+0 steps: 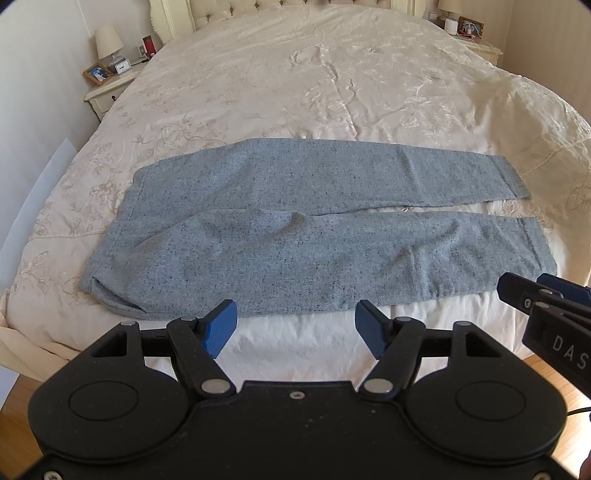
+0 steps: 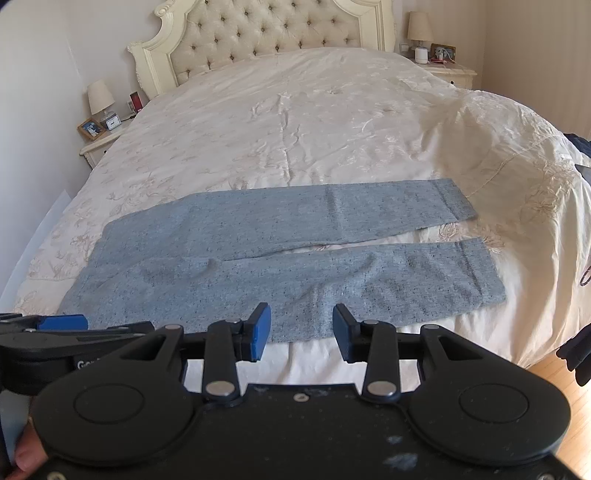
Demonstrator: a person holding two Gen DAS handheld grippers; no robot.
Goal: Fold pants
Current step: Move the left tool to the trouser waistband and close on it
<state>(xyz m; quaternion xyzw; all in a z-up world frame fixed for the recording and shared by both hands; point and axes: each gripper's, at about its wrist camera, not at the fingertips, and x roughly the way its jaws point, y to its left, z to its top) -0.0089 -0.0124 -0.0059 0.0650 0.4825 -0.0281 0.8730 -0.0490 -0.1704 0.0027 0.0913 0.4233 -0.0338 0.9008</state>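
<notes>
On the bed, near its foot edge, the pants lie flat and unfolded across the cream embroidered bedspread; waistband toward the left of both views, the two legs running rightward with a narrow gap of bedspread showing between them toward the cuffs; a small raised wrinkle sits near the crotch on the nearer leg. Fabric is a speckled blue-grey knit; the nearer leg's lower edge runs close to the white sheet at the bed's foot.

Your left tool hangs just short of that near edge; jaws spread wide, blue pads apart, nothing between them; no contact with the cloth. Your right tool sits beside it to the right, likewise parted with an empty gap, its fingertips overlapping the pants' near edge in the view; contact there cannot be told. Each tool shows at the edge of the other's view, so the two are held close together.

Background: tufted headboard; nightstand with lamp at the left; a second lamp at the right.
</notes>
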